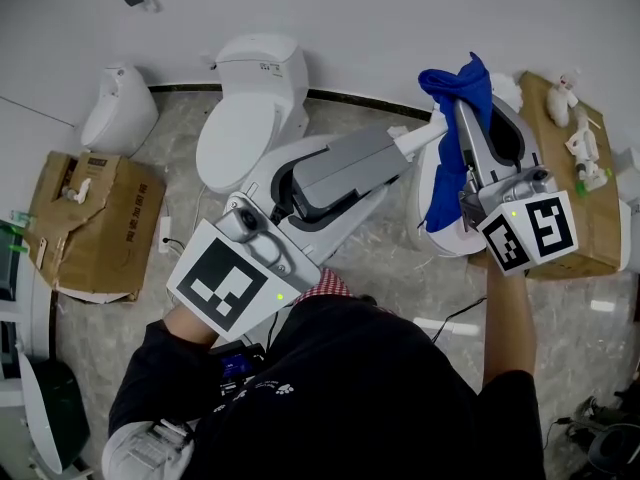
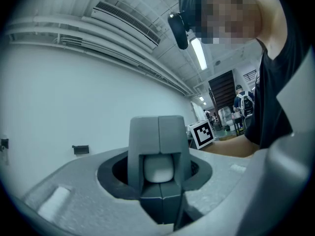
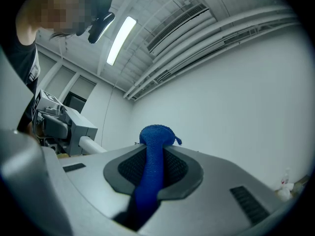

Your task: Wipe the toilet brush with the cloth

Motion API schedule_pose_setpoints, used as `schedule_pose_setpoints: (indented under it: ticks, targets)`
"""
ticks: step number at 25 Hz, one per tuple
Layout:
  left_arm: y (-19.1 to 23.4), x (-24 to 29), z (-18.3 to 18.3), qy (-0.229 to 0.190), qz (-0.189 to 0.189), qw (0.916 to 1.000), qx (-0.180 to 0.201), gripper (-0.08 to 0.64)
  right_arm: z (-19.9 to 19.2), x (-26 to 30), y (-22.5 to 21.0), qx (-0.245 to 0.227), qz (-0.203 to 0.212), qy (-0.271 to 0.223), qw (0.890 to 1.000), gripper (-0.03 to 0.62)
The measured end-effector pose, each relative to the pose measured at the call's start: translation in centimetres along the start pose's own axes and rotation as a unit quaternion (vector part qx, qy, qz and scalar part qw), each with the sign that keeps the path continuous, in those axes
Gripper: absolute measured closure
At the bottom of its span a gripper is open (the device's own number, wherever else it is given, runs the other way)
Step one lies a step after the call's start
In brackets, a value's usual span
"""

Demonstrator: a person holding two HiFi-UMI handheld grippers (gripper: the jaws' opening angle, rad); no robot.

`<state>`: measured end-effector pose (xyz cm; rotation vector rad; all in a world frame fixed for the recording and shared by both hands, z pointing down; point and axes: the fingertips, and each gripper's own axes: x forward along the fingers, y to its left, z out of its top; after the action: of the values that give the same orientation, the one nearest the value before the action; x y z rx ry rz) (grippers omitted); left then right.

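The toilet brush point(image 1: 345, 173) has a grey body and a white shaft point(image 1: 415, 138) that reaches toward the blue cloth point(image 1: 455, 88). My left gripper point(image 1: 300, 193) is shut on the grey body. In the left gripper view the grey block with a white rounded part point(image 2: 158, 151) sits between the jaws of the left gripper point(image 2: 160, 200). My right gripper point(image 1: 468, 118) is shut on the cloth, which bunches above its tips and hangs down its left side. In the right gripper view the cloth point(image 3: 152, 156) runs up between the jaws of the right gripper point(image 3: 150, 181), and the brush point(image 3: 66, 127) shows at the left.
A white toilet point(image 1: 250, 118) stands behind the left gripper, and a white fixture point(image 1: 430, 203) lies under the right one. A small white urinal point(image 1: 118, 108) and a torn cardboard box point(image 1: 85, 223) are at the left. Cardboard point(image 1: 590, 228) with small white items lies at the right.
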<state>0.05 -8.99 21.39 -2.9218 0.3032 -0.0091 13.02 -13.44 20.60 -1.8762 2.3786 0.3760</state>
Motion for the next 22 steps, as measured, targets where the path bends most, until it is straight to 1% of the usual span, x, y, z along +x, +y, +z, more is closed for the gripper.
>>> schedule_pose_setpoints:
  ticks: [4,9,16,20,22]
  targets:
    - [-0.2,-0.1,-0.1,-0.002,-0.001,1.0,0.0,0.384,-0.1,-0.2,-0.3,-0.001,-0.004,-0.001,1.0,0.526]
    - [-1.5,-1.2,-0.3,-0.005,-0.004,1.0,0.002,0.383,-0.2,-1.6,0.1,-0.01,-0.015,-0.002,1.0,0.525]
    - [-1.5,-1.3,-0.3,-0.004,-0.003,1.0,0.0,0.383,-0.8,-1.7,-0.7,-0.018,-0.026,0.003,0.999,0.525]
    - [-1.5,-1.4,-0.3,-0.002,-0.003,1.0,0.001,0.383,-0.9,-1.8,-1.2,-0.052,-0.039,0.012,0.998,0.526]
    - [-1.4,-1.4,-0.3,-0.001,-0.002,1.0,0.001,0.383,-1.1,-1.8,-1.4,-0.055,-0.041,0.012,0.998,0.526]
